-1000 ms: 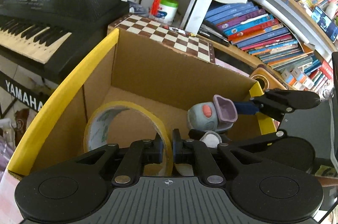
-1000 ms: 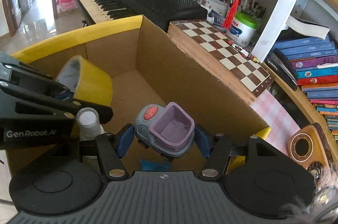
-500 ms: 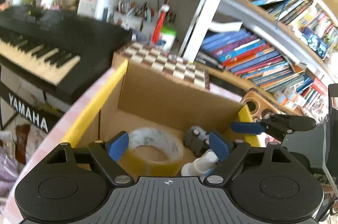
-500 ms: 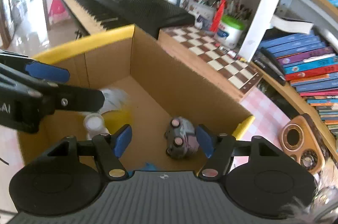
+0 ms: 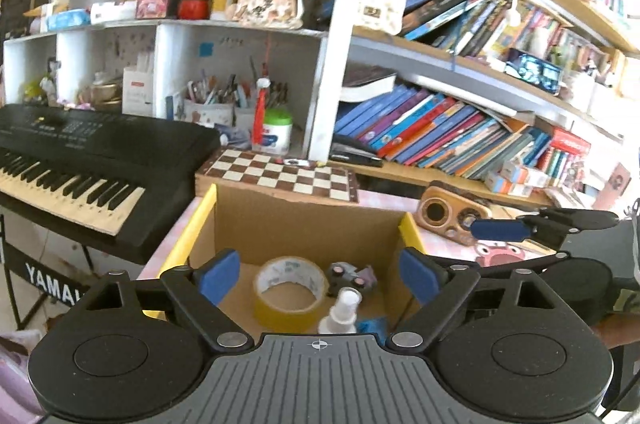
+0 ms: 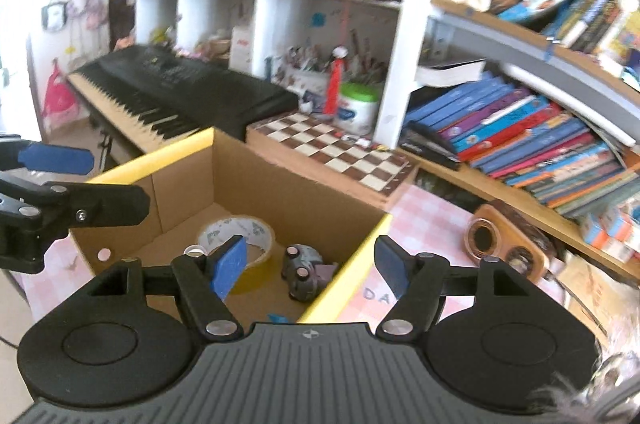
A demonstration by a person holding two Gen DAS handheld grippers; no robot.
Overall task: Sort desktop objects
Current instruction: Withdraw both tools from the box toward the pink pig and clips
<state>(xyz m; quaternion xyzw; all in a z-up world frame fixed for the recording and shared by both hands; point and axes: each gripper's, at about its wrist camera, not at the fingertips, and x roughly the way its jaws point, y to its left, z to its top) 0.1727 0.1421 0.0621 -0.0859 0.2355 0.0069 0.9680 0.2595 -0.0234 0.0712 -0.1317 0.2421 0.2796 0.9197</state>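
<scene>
Cardboard box [image 5: 304, 224] holds tape roll [image 5: 289, 290], toy car [image 5: 352, 274], spray bottle [image 5: 340, 312] | your left gripper [image 5: 320, 274] jaws wide, empty | right gripper [image 6: 312, 262] jaws just opening, nothing gripped

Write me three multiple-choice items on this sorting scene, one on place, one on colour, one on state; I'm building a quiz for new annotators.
1. Where is the roll of tape?
A. on the chessboard
B. inside the cardboard box
C. on the piano keyboard

2. What colour is the strip along the rim of the cardboard box?
A. yellow
B. red
C. green

3. How does the toy car lie?
A. upright on its wheels
B. clamped in the right tool
C. tipped over, wheels showing

Key: 1 B, the roll lies flat on the box floor beside the spray bottle. 2 A, both visible top edges are yellow. 3 C, its wheels face the camera, and the right tool is open with nothing in it.
</scene>
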